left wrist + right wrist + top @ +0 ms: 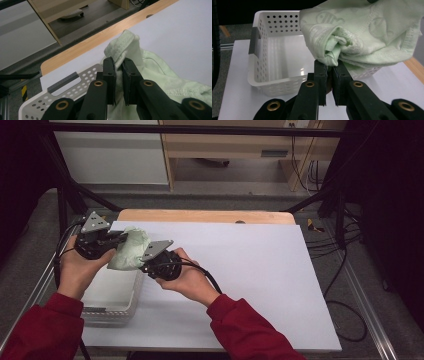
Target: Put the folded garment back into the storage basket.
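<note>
From above, the pale green cloth (129, 251) hangs bunched in the air between the two grippers, at about nine o'clock on the white tabletop (250, 270). The left gripper (117, 238) pinches it from the nine o'clock side; in the left gripper view its jaws are clamped on a stitched corner of the fabric, which sticks up past the fingertips (109, 65). The right gripper (145, 265) bites in from the five o'clock side, its jaws clenched on a rolled fold at the cloth's lower edge (the right gripper view shows this well). Just below, toward six o'clock from the cloth, sits a white perforated basket (112, 307); in the right gripper view the cloth overhangs one corner of it.
</note>
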Tool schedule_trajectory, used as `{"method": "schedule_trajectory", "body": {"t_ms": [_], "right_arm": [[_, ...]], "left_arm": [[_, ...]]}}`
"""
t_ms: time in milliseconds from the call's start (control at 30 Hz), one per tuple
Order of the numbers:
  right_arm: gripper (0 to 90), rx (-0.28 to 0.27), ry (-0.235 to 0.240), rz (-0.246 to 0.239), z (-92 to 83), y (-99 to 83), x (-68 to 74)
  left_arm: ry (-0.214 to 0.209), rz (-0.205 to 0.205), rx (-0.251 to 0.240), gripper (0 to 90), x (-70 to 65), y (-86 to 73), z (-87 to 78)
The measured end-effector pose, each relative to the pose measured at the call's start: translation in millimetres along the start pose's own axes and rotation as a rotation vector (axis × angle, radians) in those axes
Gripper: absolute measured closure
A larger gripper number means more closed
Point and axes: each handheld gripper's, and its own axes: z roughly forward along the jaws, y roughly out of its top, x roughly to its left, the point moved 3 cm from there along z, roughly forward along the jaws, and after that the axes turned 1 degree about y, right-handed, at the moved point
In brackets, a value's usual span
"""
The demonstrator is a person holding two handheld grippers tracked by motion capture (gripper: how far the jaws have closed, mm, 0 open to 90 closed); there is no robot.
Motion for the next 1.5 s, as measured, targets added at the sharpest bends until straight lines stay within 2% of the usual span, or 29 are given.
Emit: {"method": "schedule_trajectory", "body": {"t_ms": [133, 333, 867, 1500], "right_arm": [[83.7, 0.0, -0.001, 0.0, 2.0, 2.2, -0.3], [83.8, -0.001, 0.003, -0.004, 6.1, 5.0, 0.8], [83.7, 0.0, 0.015, -0.007, 19.5, 10.0, 4.6], [83.8, 0.012, 0.025, 0.002, 36.1, 11.1, 5.3]], "left_arm": [[0.006, 0.012, -0.009, 82.1, 2.3, 0.5, -1.2], [0.009, -0.003, 0.0, 82.1, 4.7, -1.1, -3.9], [0.025, -0.009, 0.008, 82.0, 12.4, -8.9, -11.2], [0.034, -0.019, 0.024, 82.0, 18.9, -16.0, -12.1]]}}
